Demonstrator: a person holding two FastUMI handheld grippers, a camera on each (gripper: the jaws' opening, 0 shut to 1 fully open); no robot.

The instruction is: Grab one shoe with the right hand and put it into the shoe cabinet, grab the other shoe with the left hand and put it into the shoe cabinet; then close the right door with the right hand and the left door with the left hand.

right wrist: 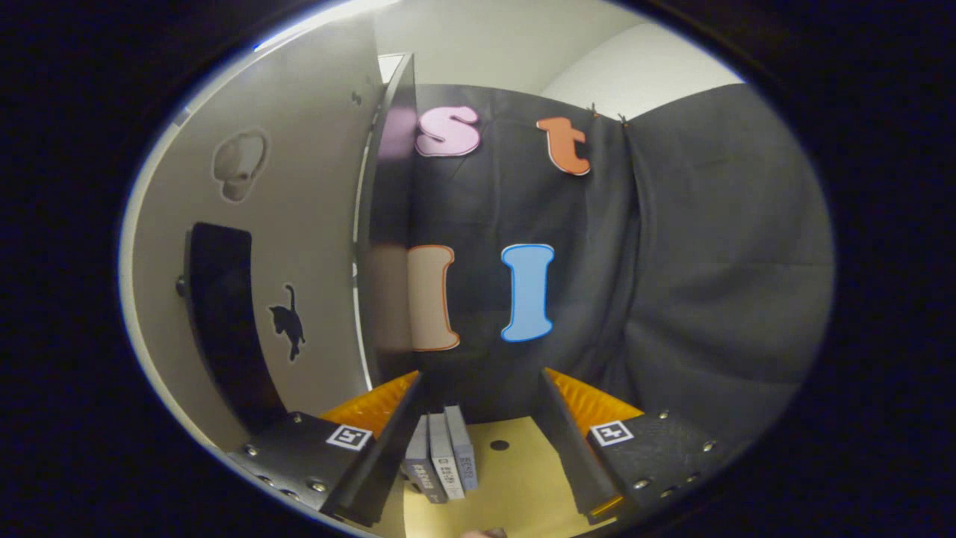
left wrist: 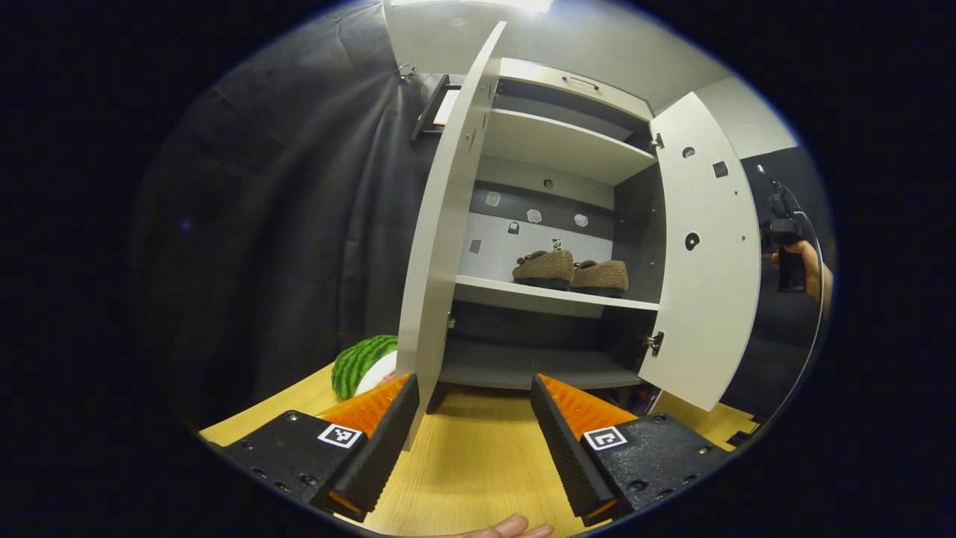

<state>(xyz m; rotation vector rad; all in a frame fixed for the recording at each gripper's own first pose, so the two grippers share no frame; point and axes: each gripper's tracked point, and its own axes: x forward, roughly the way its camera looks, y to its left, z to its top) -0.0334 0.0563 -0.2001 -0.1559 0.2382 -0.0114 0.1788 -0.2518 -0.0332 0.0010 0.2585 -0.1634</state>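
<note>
looking along the left gripper (left wrist: pixel 474 441), we find its fingers spread apart with nothing between them, held above the wooden table (left wrist: pixel 478 471). the shoe cabinet (left wrist: pixel 556 246) stands ahead at 12 o'clock with both doors swung outward. the left door (left wrist: pixel 441 246) is seen nearly edge-on, its lower corner just beside the left finger. the right door (left wrist: pixel 706 254) hangs open at 3 o'clock. we see both shoes (left wrist: pixel 571 270) side by side on the middle shelf (left wrist: pixel 553 297), touching or nearly so; the shelf above and the compartment below hold nothing we can make out. a green-striped round object (left wrist: pixel 362 362) sits on the table at 9 o'clock, partly hidden behind the left door. at the far 3 o'clock edge, a hand (left wrist: pixel 803 261) holds the other gripper past the right door; we cannot tell from there how its fingers stand.

in the right gripper view, the right gripper (right wrist: pixel 482 448) is likewise spread wide and empty. the right door's outer face (right wrist: pixel 299 246) fills the 9 o'clock side, bearing a dark handle (right wrist: pixel 224 321) and a cat-shaped sticker (right wrist: pixel 289 321). three small grey boxes (right wrist: pixel 442 459) stand on the table between the fingers, near the left one.
</note>
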